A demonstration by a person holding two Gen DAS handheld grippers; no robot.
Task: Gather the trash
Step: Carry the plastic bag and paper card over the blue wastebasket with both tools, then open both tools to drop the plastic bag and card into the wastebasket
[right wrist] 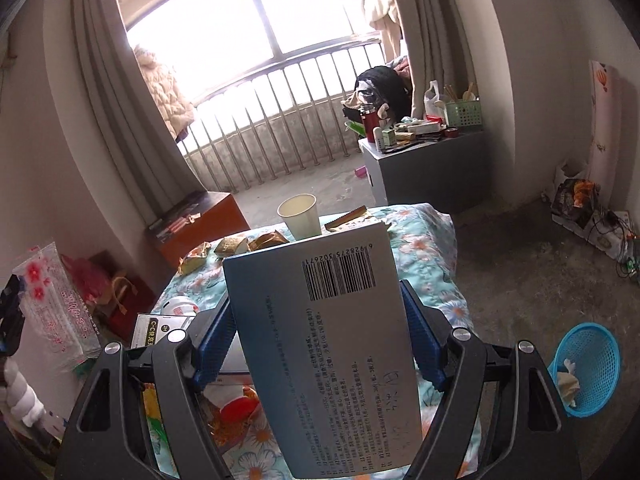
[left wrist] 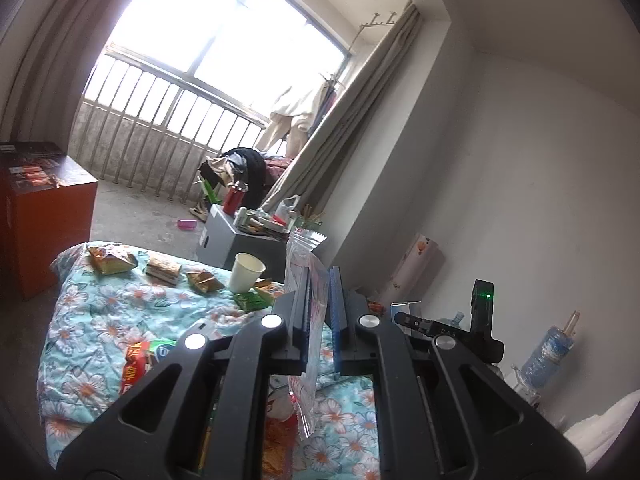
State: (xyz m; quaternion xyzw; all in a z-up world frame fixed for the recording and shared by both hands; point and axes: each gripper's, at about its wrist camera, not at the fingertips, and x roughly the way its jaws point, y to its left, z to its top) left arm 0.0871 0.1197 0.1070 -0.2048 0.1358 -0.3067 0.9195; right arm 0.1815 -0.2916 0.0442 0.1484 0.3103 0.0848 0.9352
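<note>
Only the right wrist view shows the blue basket (right wrist: 590,368) on the floor beside the bed (right wrist: 430,240), crumpled paper inside; there the right gripper (right wrist: 316,336) clamps a blue-grey box (right wrist: 320,340), which hides much of the quilt; the left gripper (left wrist: 319,304) pinches a clear wrapper (left wrist: 306,264) above the bed; a paper cup (left wrist: 246,272) and snack wrappers (left wrist: 112,260) lie beyond.

Both tools share one build. The left gripper (left wrist: 319,308) has matte black linkage arms with triangular cut-outs, round silver pivot screws at the joints, and ribbed blue pads (left wrist: 335,312) lining its fingers. The right gripper (right wrist: 320,344) shows identical black arms, silver screws and blue pads (right wrist: 424,348).
</note>
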